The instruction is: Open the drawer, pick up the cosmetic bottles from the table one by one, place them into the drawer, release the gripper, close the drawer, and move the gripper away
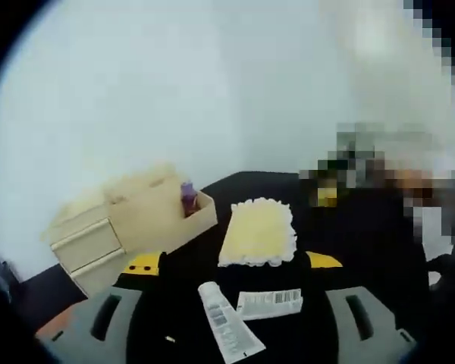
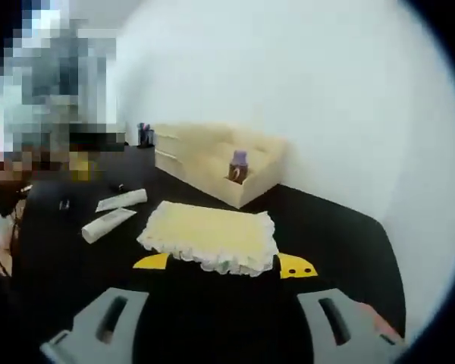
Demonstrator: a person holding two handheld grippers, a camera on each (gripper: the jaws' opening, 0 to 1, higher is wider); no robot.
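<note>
A pale wooden drawer box [image 1: 129, 227] [image 2: 205, 155] stands at the back of the black table [image 1: 364, 243] [image 2: 334, 227]. A small brown bottle with a purple cap [image 1: 188, 199] [image 2: 239, 165] stands upright in an open-topped compartment at the box's end. Two drawer fronts [image 1: 91, 249] on the box look shut. Two white cosmetic tubes [image 1: 227, 322] [image 1: 269, 303] [image 2: 121, 199] [image 2: 108, 224] lie flat on the table. My left gripper [image 1: 233, 262] is open above the tubes, holding nothing. My right gripper [image 2: 224, 265] is open too, with its jaws wide, in front of the mat.
A yellow frilled mat [image 1: 258, 231] [image 2: 208, 235] lies mid-table between the box and the tubes. Small dark bottles [image 2: 144, 135] stand beyond the box's far end. A white wall rises behind the table. Blurred clutter sits at the table's side [image 1: 326, 193].
</note>
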